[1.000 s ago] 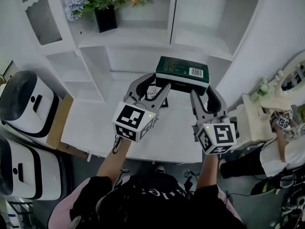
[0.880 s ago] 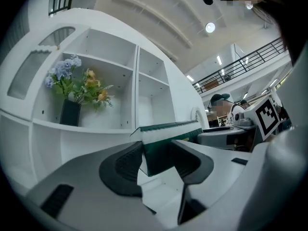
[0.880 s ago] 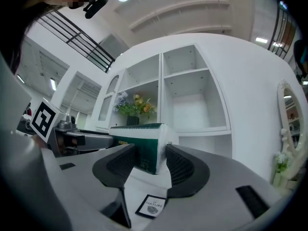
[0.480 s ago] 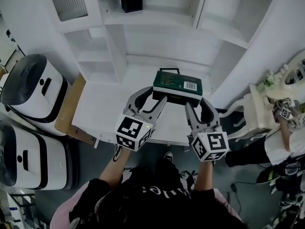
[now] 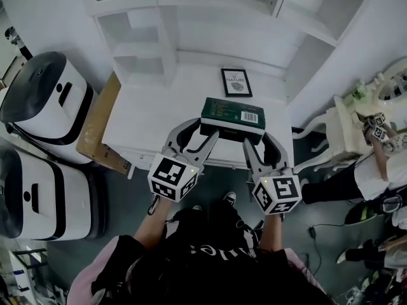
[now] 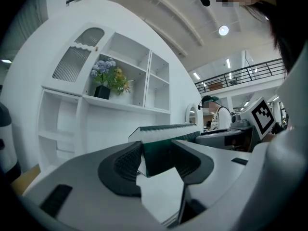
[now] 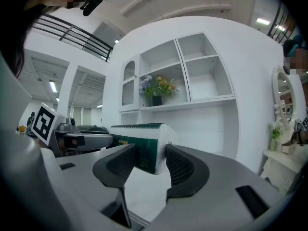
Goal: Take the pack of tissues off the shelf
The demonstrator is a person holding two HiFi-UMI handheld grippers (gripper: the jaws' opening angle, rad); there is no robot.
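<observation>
The pack of tissues (image 5: 233, 118) is dark green with a white barcode label, and it hangs in the air over the front of the white desk (image 5: 146, 132). My left gripper (image 5: 202, 132) is shut on its left end and my right gripper (image 5: 261, 138) on its right end. In the left gripper view the pack (image 6: 166, 134) sits between the two dark ribbed pads (image 6: 126, 162). The right gripper view shows its white-sided end (image 7: 144, 141) caught between the pads (image 7: 179, 165), with the left gripper's marker cube (image 7: 44, 123) beyond it.
A small framed picture (image 5: 236, 82) lies on the desk behind the pack. The white shelf unit (image 5: 210, 24) rises at the back, with a flower pot (image 6: 107, 81) on one shelf. Two white machines (image 5: 38, 100) stand at the left beside a brown board (image 5: 95, 126). A white ornate stand (image 5: 346, 126) and a person (image 5: 381, 170) are at the right.
Both grippers have drawn back from the shelf toward me with the pack held between them. The framed picture behind it has come into full view.
</observation>
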